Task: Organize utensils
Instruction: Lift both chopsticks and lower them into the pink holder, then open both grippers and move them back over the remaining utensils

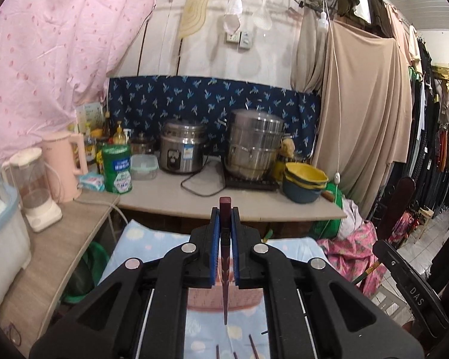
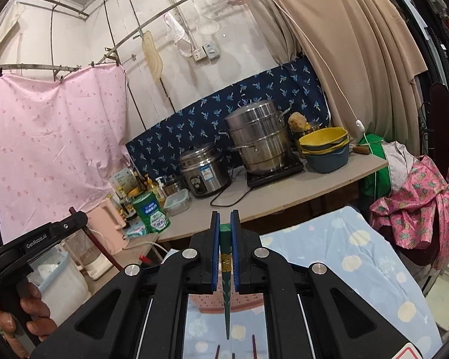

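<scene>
My left gripper (image 1: 225, 209) is shut on a dark red chopstick (image 1: 225, 239) that stands nearly upright between the blue pads, its thin tip hanging down. My right gripper (image 2: 225, 215) is shut on a green chopstick (image 2: 226, 269) with a gold band, also tip down. A pink perforated basket (image 1: 224, 297) (image 2: 224, 303) sits below both grippers on a pale blue dotted cloth (image 2: 344, 254). Several more dark chopsticks (image 1: 251, 344) (image 2: 253, 344) lie on the cloth at the bottom edge. In the right wrist view a hand (image 2: 33, 308) holds the left gripper's handle at the far left.
Beyond the cloth runs a counter (image 1: 194, 200) with a rice cooker (image 1: 182, 149), a steel steamer pot (image 1: 256, 143), stacked yellow and blue bowls (image 1: 303, 185), a green tin (image 1: 116, 167), a pink kettle (image 1: 64, 164) and a blender (image 1: 36, 188). Hanging clothes (image 1: 434, 134) fill the right.
</scene>
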{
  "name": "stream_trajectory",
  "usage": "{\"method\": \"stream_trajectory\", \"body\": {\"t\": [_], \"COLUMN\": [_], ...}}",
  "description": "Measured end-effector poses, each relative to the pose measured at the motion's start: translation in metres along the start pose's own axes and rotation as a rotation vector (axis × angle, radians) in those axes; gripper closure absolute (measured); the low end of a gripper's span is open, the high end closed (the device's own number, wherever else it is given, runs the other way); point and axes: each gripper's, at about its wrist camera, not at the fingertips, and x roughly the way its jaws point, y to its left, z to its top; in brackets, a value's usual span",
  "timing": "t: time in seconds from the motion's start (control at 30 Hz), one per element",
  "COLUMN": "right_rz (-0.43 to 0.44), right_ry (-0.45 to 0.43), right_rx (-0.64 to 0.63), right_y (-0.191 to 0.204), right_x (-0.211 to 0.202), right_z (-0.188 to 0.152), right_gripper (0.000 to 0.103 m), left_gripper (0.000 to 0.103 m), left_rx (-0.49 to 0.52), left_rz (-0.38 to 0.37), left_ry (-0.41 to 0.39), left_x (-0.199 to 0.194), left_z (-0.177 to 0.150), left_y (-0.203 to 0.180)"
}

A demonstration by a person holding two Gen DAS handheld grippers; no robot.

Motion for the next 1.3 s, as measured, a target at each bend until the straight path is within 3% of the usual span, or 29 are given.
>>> {"method": "stream_trajectory", "body": {"t": [0.27, 0.43, 0.73, 1.17, 1.2, 1.23, 1.27, 1.3], "right_rz": [0.010, -0.001, -0.027, -0.034, -0.031, -0.033, -0.041, -0.051], "right_ry": [-0.087, -0.091, 0.010, 0.114, 0.122, 0.121, 0.118, 0.117], "right_rx": [0.042, 0.038, 0.003, -0.009, -0.008, -0.005, -0.007, -0.014], "right_y": [0.007, 0.013, 0.013, 0.007, 0.006, 0.005, 0.005, 0.005], "right_x": [0.040, 0.072, 0.128, 0.149, 0.150, 0.149, 0.147, 0.146], "right_z": [0.040, 0.047, 0.023, -0.014, -0.015, -0.016, -0.017, -0.018], "right_gripper": [0.096, 0.096, 0.096, 0.096, 0.095, 0.093, 0.086, 0.076], "left_gripper": [0.096, 0.096, 0.096, 0.096, 0.094, 0.085, 0.078, 0.065], "left_rx": [-0.005, -0.016, -0.023, -0.020, -0.023, -0.027, -0.028, -0.032], "left_rz": [0.027, 0.050, 0.068, 0.068, 0.071, 0.074, 0.074, 0.081], "left_ry": [-0.063, -0.062, 0.016, 0.097, 0.100, 0.107, 0.112, 0.110], "left_x": [0.029, 0.055, 0.095, 0.115, 0.115, 0.114, 0.114, 0.112], "left_z": [0.031, 0.035, 0.013, -0.011, -0.013, -0.014, -0.015, -0.017], "left_y": [0.005, 0.015, 0.025, 0.025, 0.026, 0.027, 0.028, 0.029]}}
